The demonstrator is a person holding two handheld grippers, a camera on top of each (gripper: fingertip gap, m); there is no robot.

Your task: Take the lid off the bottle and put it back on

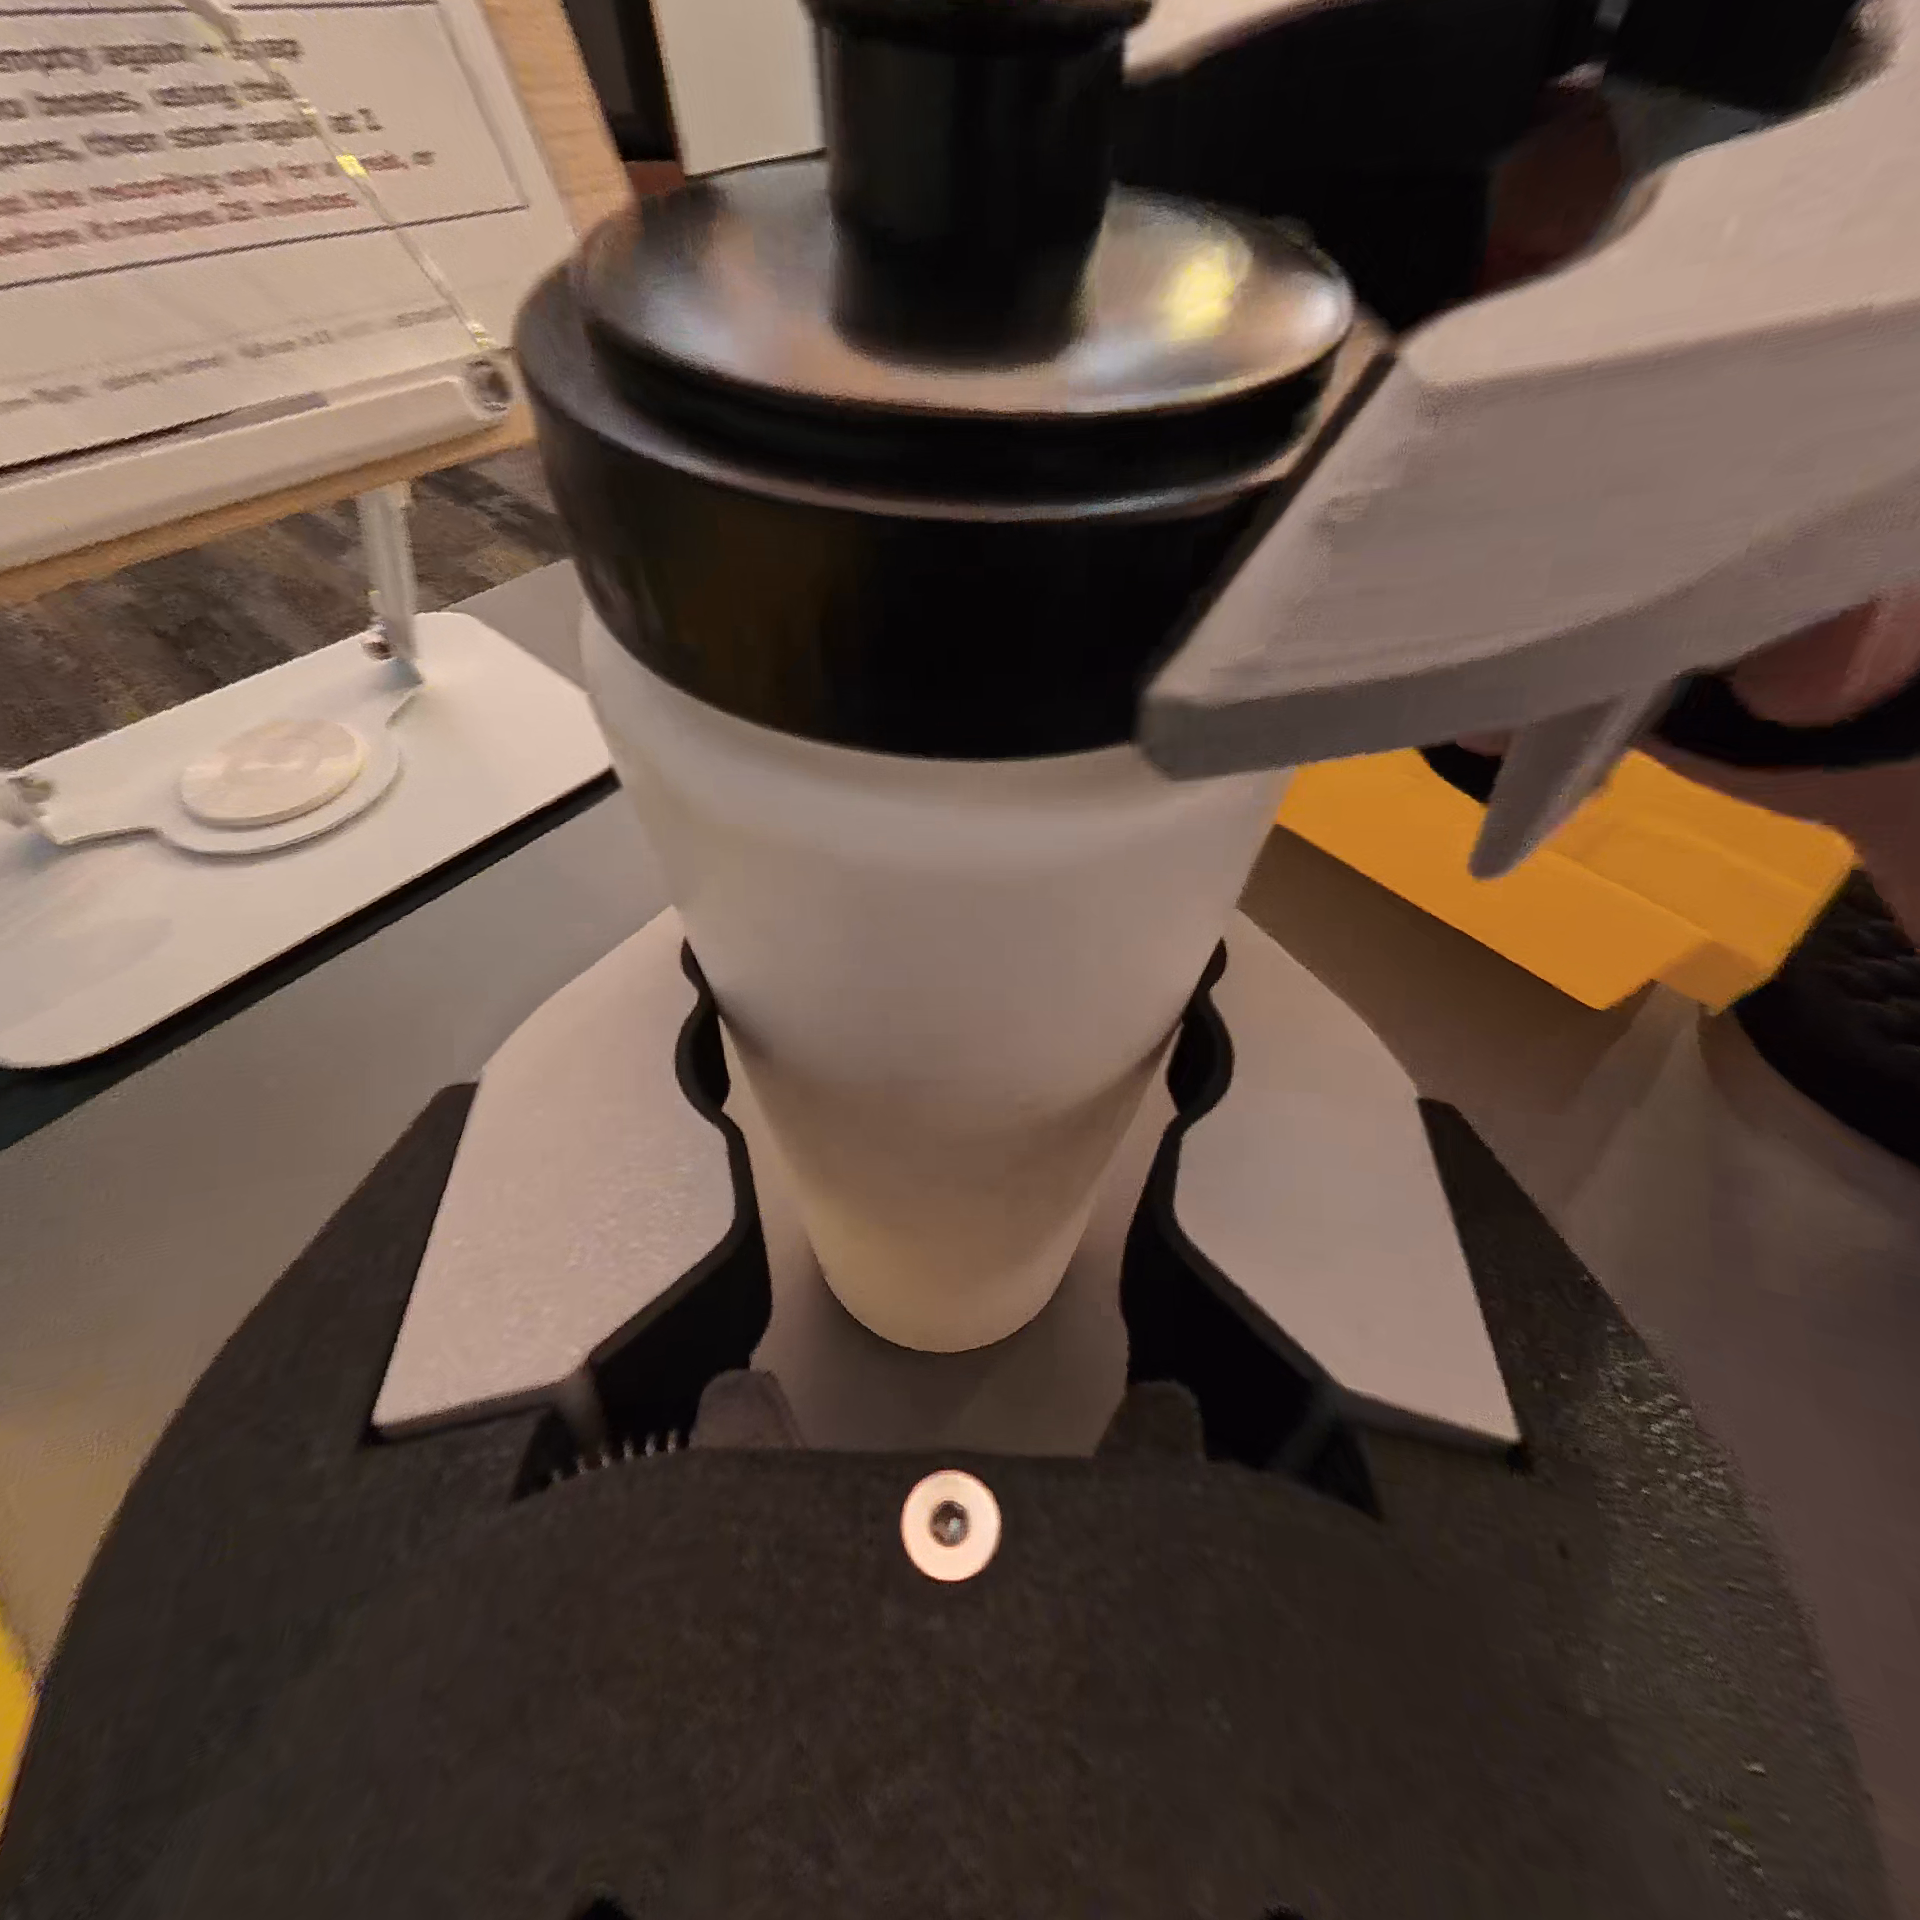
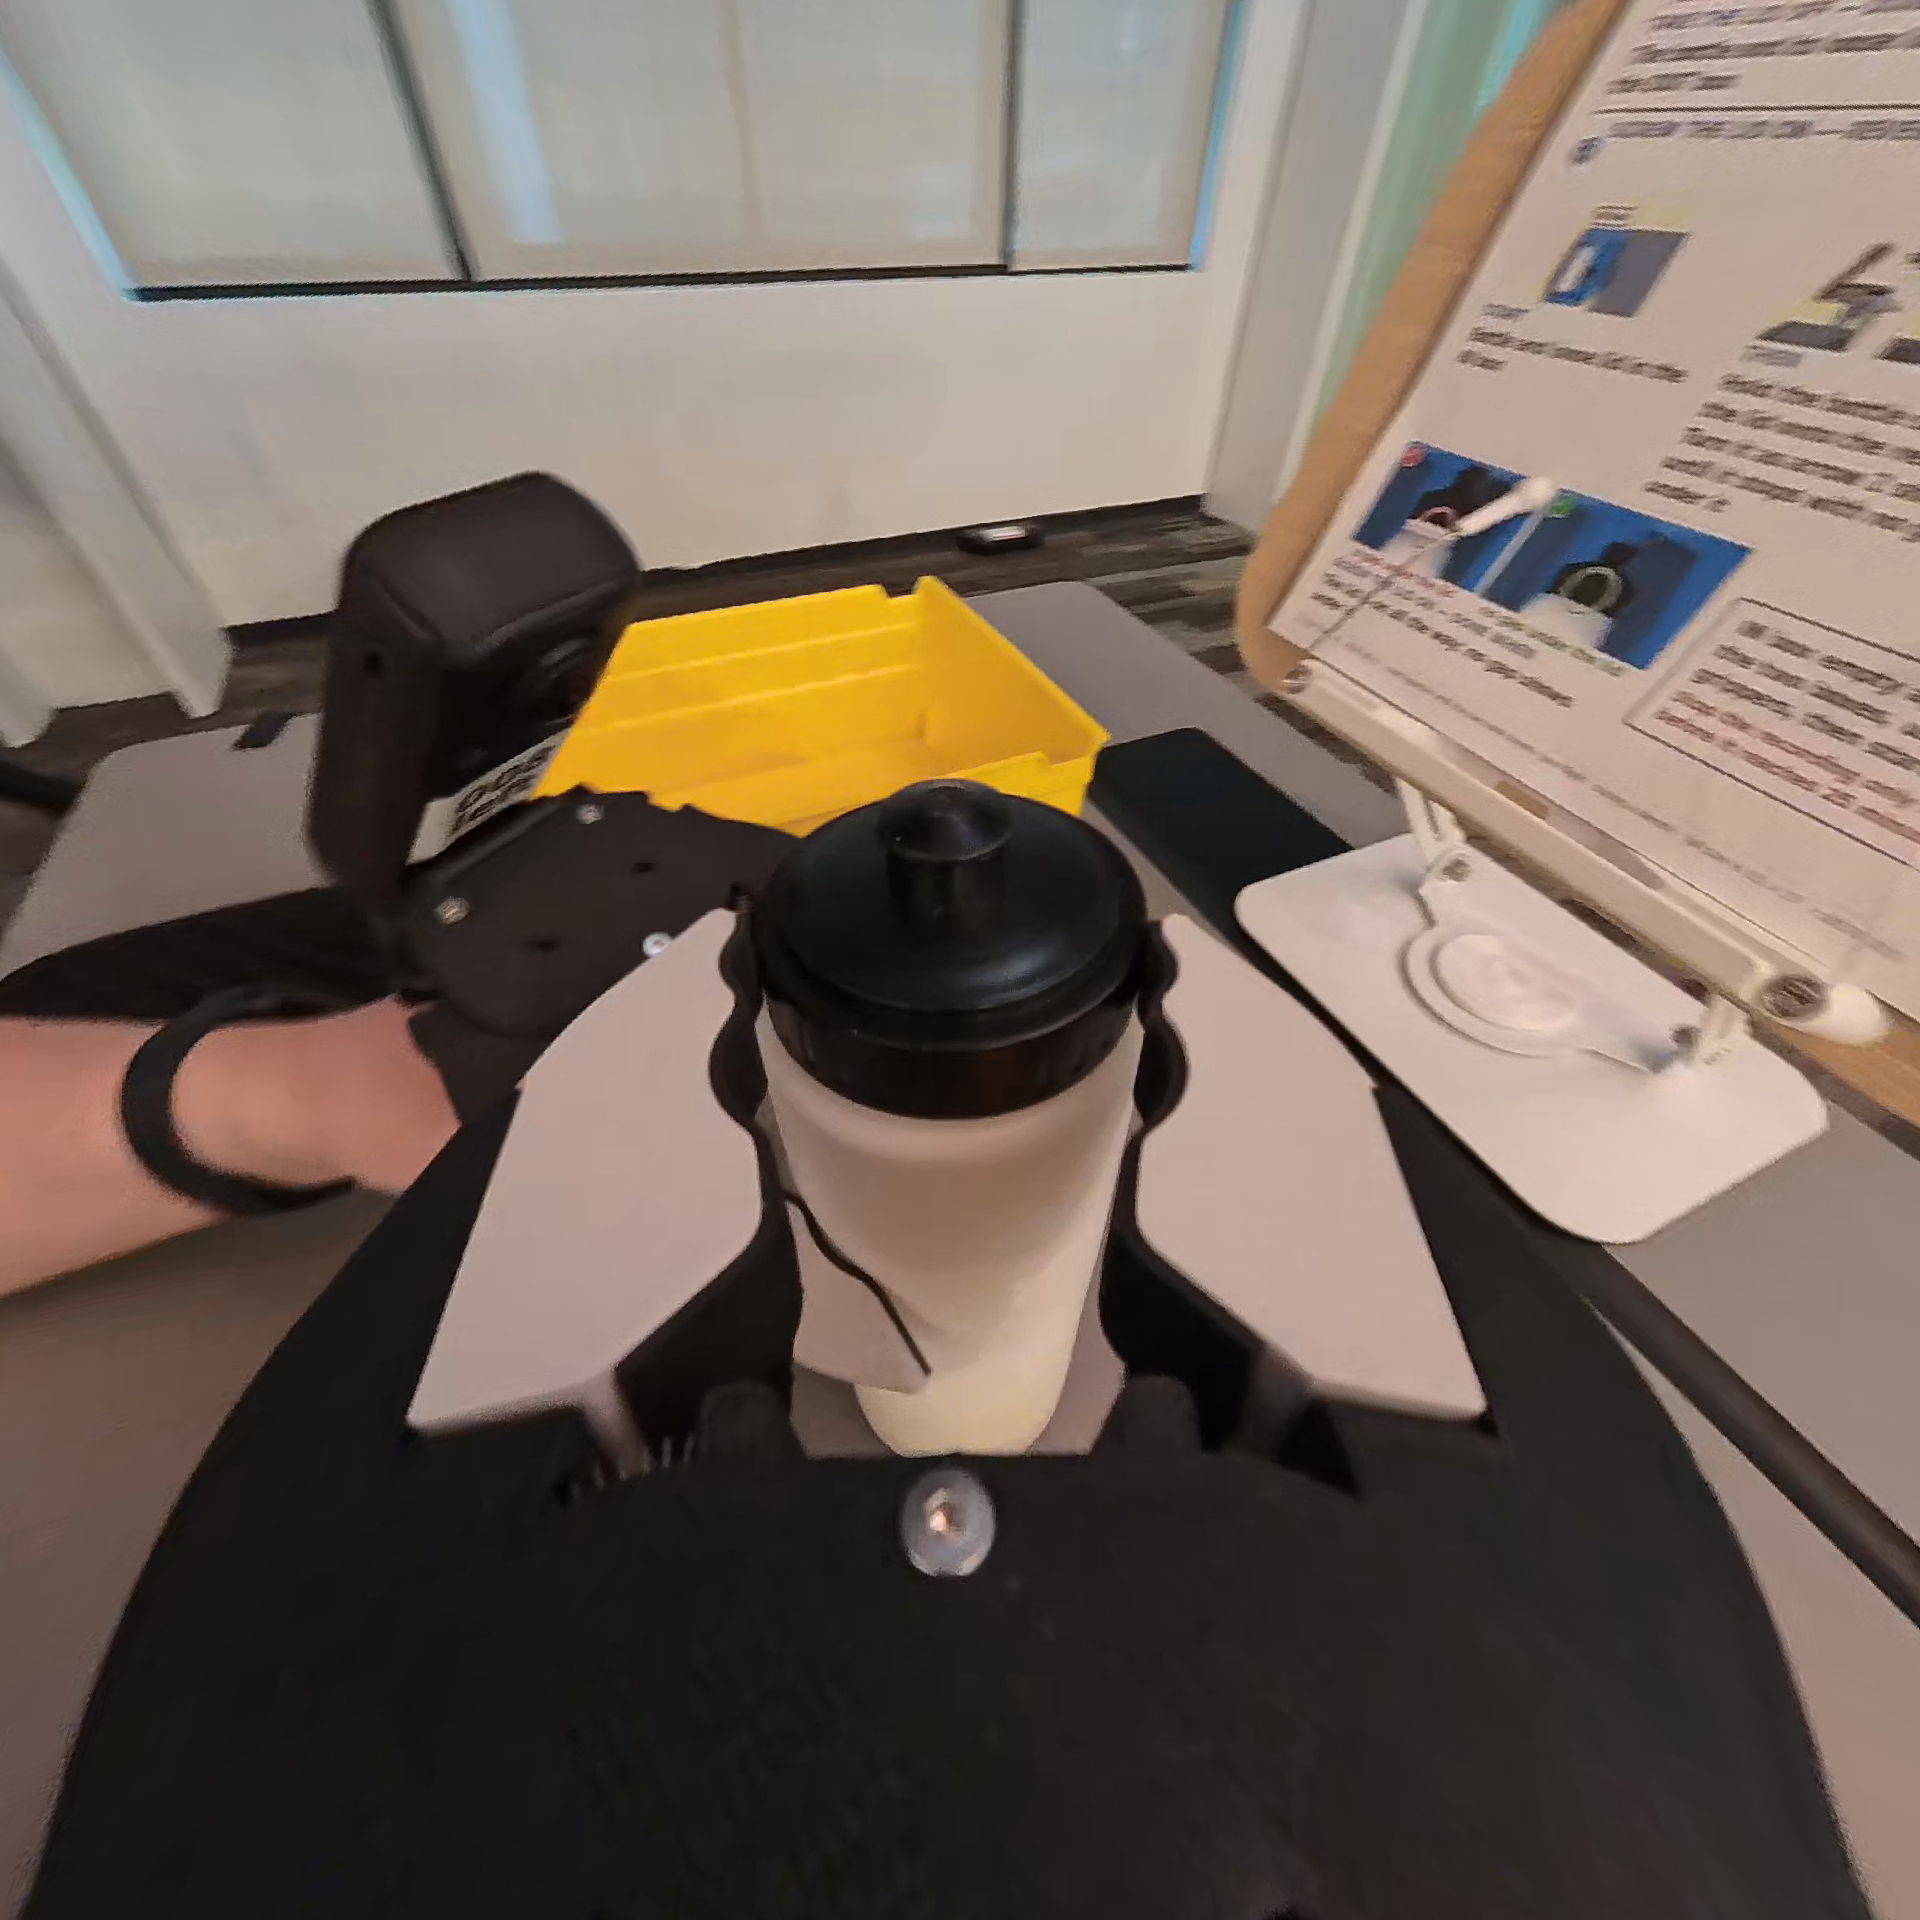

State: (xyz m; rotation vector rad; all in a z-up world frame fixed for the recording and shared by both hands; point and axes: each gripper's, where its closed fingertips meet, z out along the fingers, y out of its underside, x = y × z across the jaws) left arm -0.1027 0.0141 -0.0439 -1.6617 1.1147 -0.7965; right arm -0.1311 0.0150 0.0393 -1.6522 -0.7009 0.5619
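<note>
My left gripper (image 1: 951, 1049) clamps the white bottle (image 1: 935, 935); my right gripper (image 2: 940, 997) clamps its black lid (image 2: 940, 956) (yellow bin (image 2: 831, 696) behind, sign stand (image 2: 1507, 1029) beside) on a grey table (image 2: 156, 810).

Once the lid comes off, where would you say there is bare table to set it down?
Bare grey table lies left of the yellow bin, behind the left gripper. It is crowded to the right: the sign stand's white base and a black pad sit close by the bottle.
</note>
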